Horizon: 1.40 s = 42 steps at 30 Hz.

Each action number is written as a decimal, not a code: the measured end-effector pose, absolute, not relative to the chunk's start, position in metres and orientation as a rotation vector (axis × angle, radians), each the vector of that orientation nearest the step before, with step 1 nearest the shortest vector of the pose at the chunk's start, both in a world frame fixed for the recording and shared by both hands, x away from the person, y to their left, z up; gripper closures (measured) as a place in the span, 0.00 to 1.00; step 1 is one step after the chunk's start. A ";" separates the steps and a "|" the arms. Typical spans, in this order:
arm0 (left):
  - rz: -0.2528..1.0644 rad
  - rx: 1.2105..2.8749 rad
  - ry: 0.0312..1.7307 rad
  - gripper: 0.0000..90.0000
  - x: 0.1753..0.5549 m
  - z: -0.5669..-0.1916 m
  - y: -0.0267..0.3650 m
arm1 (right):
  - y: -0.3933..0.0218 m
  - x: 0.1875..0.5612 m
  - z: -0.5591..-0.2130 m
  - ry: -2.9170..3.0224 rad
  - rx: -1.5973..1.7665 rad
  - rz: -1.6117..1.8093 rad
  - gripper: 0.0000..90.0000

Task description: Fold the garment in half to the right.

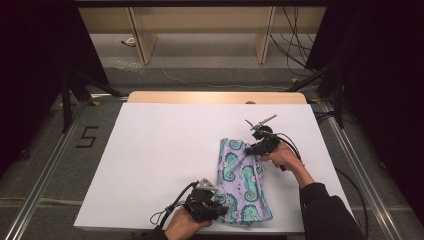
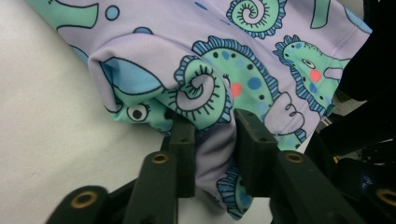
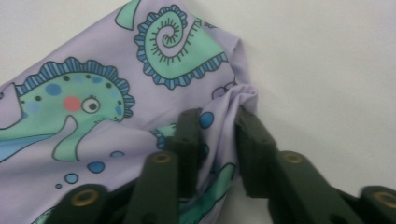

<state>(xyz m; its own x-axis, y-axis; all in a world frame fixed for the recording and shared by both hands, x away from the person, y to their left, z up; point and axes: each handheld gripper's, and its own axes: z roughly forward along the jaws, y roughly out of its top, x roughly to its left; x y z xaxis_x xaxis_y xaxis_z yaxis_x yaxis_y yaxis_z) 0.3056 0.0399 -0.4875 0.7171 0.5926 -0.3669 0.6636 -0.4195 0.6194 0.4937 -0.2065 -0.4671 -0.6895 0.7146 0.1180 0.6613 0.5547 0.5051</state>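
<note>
Cut off at the left gripper view's top edge, the lilac seahorse-print cloth [image 2: 243, 70]; bunched folds hidden between black jaws there.

white table top [image 1: 165, 150] on grey floor [image 1: 60, 165] marked "5" [image 1: 87, 136].

Cloth [image 1: 241, 180] lies on the table [image 1: 160, 160], right of centre, running from mid-table back to the near edge. My left gripper [image 1: 220, 207] sits at the cloth's near left corner, by the table's front edge; a bunched fold [image 2: 212, 140] is between its jaws. My right gripper [image 1: 251, 150] is at the far right corner of the cloth, a gathered edge [image 3: 224, 121] between its jaws. The two grippers are well apart, the cloth between them. Bare table stretches left of the cloth. Beyond the table's far edge, floor [image 1: 200, 75].
</note>
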 end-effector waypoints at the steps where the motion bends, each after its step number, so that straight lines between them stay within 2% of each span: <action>1: -0.114 2.134 0.951 0.81 0.305 -0.488 0.040 | -0.206 0.494 -0.467 2.681 1.188 0.812 0.87; 10: -0.112 2.140 0.925 0.86 0.307 -0.486 0.042 | -0.207 0.495 -0.468 2.665 1.189 0.867 0.91; 25: -0.117 2.165 0.909 0.86 0.312 -0.483 0.045 | -0.202 0.496 -0.467 2.630 1.165 0.911 0.92; 42: -0.064 2.184 0.936 0.86 0.324 -0.479 0.059 | -0.183 0.512 -0.468 2.608 1.141 0.965 0.92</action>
<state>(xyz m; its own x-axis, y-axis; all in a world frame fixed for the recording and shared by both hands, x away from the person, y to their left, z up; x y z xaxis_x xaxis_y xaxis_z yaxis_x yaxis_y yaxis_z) 0.3243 0.0585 -0.4793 0.7319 0.6040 -0.3153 0.6414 -0.4548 0.6178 0.5120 -0.1826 -0.4679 -0.7042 0.6989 0.1253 0.6121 0.5081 0.6060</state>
